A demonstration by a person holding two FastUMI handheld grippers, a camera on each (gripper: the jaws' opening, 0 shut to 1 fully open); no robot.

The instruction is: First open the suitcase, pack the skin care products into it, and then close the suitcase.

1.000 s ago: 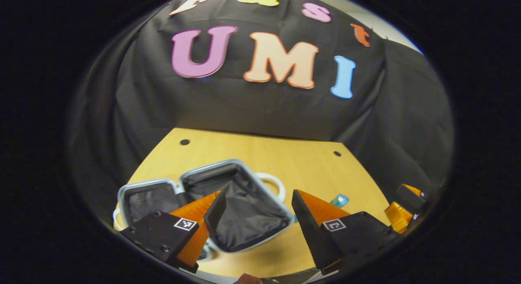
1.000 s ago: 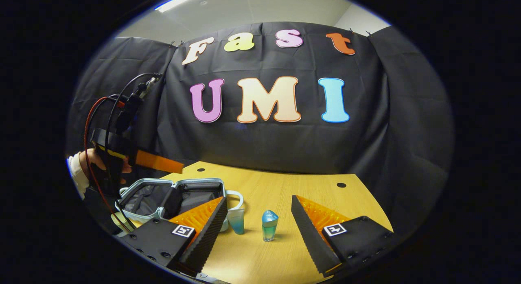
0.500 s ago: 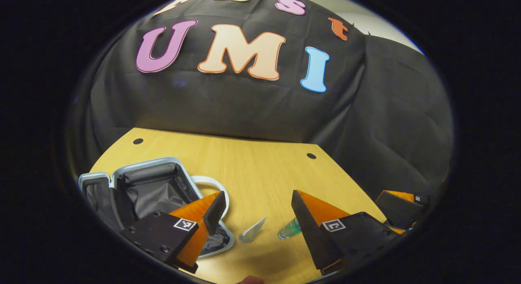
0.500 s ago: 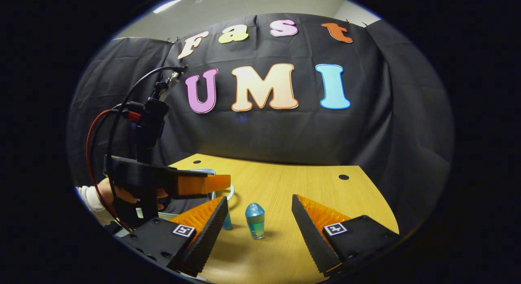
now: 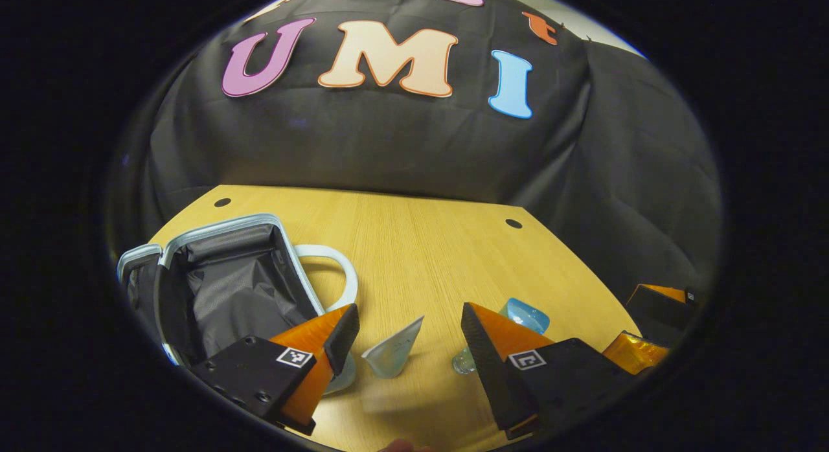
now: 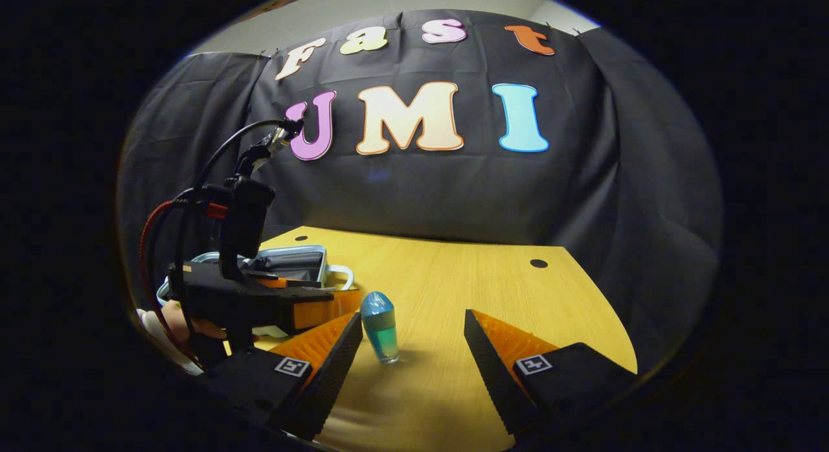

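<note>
The left gripper (image 5: 405,332) hangs low over the wooden table (image 5: 421,245) with its orange fingers spread wide and nothing between them. Over the last second it has swung right, away from the open suitcase (image 5: 227,290) and toward the skin care items, so a small pale tube (image 5: 392,355) now stands directly in the gap ahead of its fingers. Just right of the tube, a blue-capped bottle (image 5: 523,313) sits partly hidden behind the right finger. The suitcase lies open at the near left, its dark lining bare and its white handle (image 5: 333,274) pointing right. The right gripper (image 6: 411,348) also waits wide open and empty, and has drifted right, leaving the bottle nearer its left finger. Opening looks finished; packing seems about to begin, likely with the tube.
</note>
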